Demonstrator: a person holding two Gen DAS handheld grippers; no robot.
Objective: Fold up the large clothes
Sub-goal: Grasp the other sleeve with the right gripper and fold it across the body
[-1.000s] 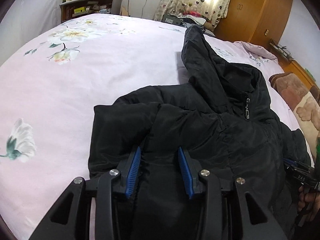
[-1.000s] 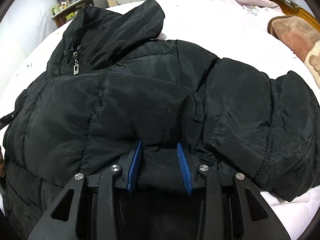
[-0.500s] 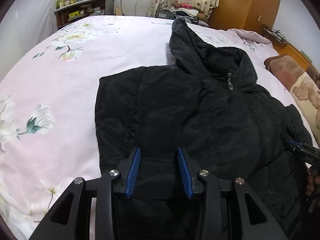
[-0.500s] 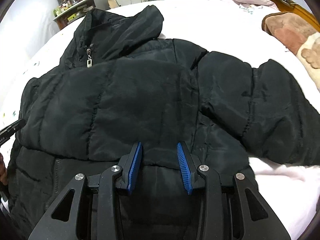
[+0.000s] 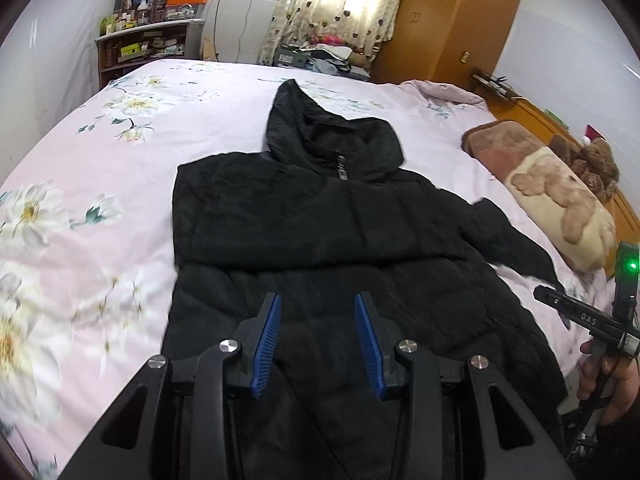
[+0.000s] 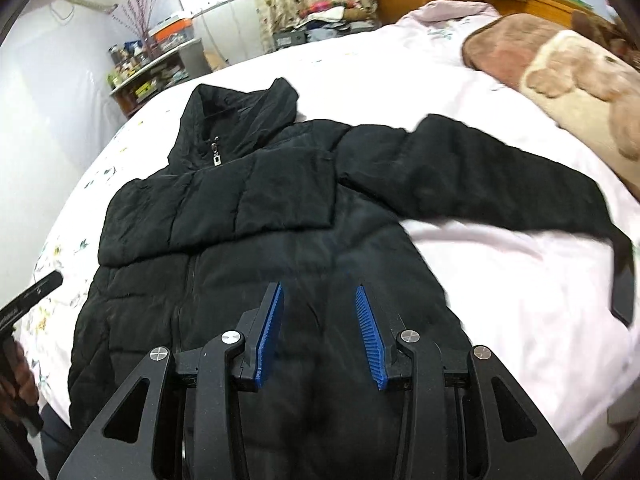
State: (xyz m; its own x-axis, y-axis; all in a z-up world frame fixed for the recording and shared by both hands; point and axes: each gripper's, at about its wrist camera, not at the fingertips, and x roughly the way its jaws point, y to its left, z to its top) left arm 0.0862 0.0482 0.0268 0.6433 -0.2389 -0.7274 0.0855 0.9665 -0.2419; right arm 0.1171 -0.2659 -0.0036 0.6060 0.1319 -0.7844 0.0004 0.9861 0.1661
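- The left gripper (image 5: pixel 316 344) hangs above the lower body of the black padded hooded jacket (image 5: pixel 328 248), its blue ribbed pads (image 5: pixel 266 344) spread with nothing between them.
- The right gripper (image 6: pixel 318 336) is the same: blue pads (image 6: pixel 270 336) apart, no cloth pinched, poised over the jacket's (image 6: pixel 256 240) lower front beside the zip line.
- Each tool also shows at the edge of the other's view, held in a person's hand (image 5: pixel 612 376); neither seems to touch the garment.
- The jacket lies front-up on the pale pink flowered bedsheet (image 5: pixel 92 184), hood (image 5: pixel 312 128) pointing to the far side of the bed and zip closed to the collar.
- Done, as I judge it: the sleeve on the left gripper's side (image 6: pixel 216 200) is folded in across the chest, its cuff edge reaching about the middle of the front.
- Left to do: the other sleeve (image 6: pixel 480 176) is spread out over the sheet towards the brown and cream plush blanket (image 6: pixel 560 72).
- After that sleeve comes in, the hood and the long body need folding, so the task looks less than halfway done.
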